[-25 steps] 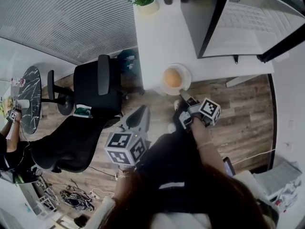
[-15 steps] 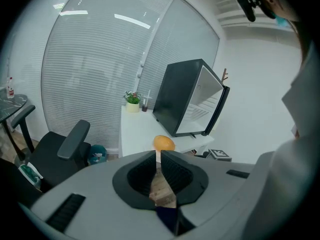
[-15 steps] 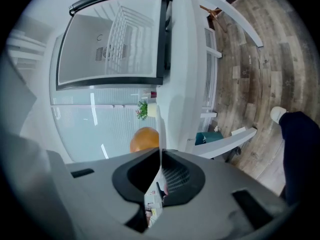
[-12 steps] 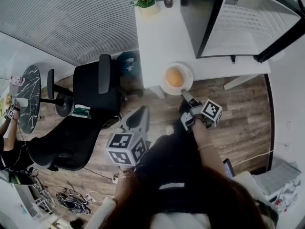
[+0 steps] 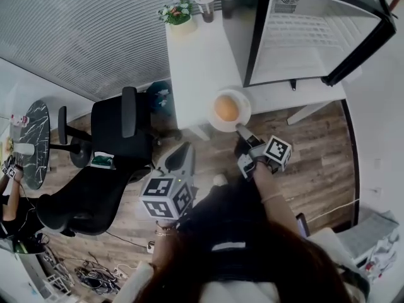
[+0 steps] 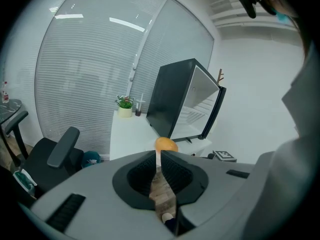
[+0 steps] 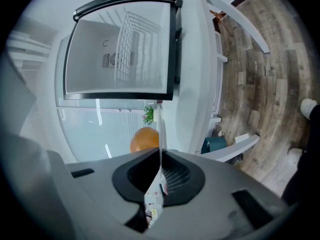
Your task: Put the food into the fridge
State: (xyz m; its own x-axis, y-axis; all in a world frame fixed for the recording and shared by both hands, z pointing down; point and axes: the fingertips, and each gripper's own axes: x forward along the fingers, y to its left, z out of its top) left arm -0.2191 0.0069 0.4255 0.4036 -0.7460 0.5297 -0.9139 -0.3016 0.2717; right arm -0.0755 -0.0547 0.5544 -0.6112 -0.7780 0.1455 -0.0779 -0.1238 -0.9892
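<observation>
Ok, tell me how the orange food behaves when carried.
The orange food looks round and sits loose on the plate, so it may roll if tilted. The right hand-held gripper pinches only the rim, so the plate could tip.

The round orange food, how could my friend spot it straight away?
Find the black fridge standing open on the white table. In front of it the right hand-held gripper pinches a white plate by its rim. The food lies on that plate, the only round orange thing around.
</observation>
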